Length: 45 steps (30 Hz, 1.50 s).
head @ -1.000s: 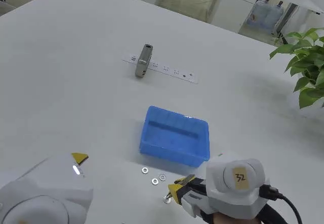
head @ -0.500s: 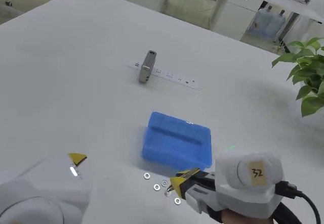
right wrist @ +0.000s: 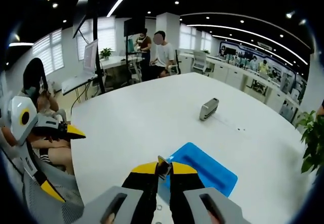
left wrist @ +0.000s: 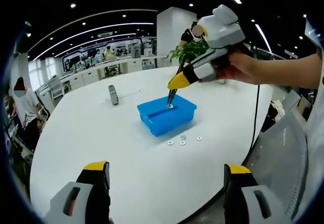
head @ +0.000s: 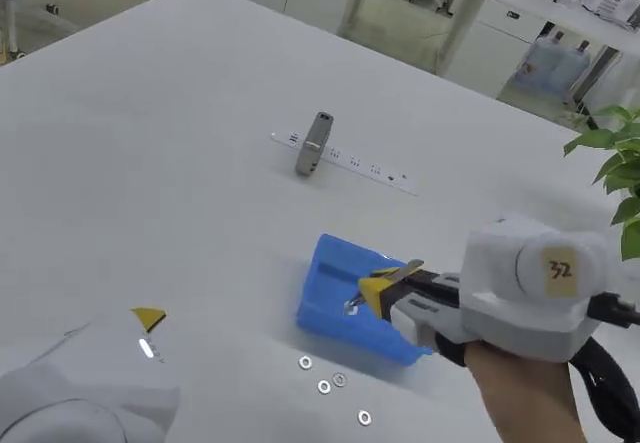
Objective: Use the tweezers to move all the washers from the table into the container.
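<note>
right gripper [head: 378,291]: jaws clamped on the tweezers [head: 398,273], right of centre, above the container [head: 330,288].
tweezers: tips angled down over the blue container, a small washer [head: 352,307] pinched at the tip.
left gripper [left wrist: 166,168]: jaws wide apart, nothing between them, near left.
loose washers [head: 324,387]: four on the table [head: 150,163], just near of the container.

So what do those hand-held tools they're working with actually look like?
The right gripper has a rounded white housing with a yellow sticker marked 32, a black neck and yellow-tipped jaws. A black cable runs from its back. The left gripper is also white and rounded, with a small white light and black jaws tipped in yellow.
</note>
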Each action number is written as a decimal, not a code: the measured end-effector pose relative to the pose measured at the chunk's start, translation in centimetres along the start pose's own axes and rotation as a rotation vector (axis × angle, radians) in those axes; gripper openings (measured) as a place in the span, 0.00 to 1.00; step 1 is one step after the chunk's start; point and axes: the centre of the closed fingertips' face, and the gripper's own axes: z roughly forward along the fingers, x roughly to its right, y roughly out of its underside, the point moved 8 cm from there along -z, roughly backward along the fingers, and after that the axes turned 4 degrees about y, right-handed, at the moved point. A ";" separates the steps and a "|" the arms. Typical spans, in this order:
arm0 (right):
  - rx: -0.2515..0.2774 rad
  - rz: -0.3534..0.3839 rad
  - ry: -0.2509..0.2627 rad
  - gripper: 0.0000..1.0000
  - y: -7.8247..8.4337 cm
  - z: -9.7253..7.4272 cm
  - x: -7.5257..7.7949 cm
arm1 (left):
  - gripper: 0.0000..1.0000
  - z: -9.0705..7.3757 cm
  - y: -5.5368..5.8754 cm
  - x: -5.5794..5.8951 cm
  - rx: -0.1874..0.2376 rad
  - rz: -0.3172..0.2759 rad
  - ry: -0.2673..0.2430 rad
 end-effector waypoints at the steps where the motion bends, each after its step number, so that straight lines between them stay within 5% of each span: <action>1: -0.001 0.000 0.004 0.04 0.2 0.8 0.2 | 0.96 0.0 0.0 0.0 0.004 -0.006 -0.003; 16: -0.067 0.056 0.052 0.04 2.9 6.5 1.1 | 0.99 0.0 -0.1 0.3 0.089 -0.066 -0.055; 22: -0.087 0.054 0.062 0.04 3.6 7.8 1.0 | 0.99 0.2 0.3 0.5 0.085 -0.076 -0.054; 36: -0.105 0.108 0.073 0.04 4.9 8.6 1.4 | 0.97 1.5 2.3 1.4 0.013 -0.039 -0.042; 45: -0.093 0.113 0.076 0.05 4.9 8.4 1.5 | 0.92 1.6 2.3 1.0 0.041 -0.019 -0.068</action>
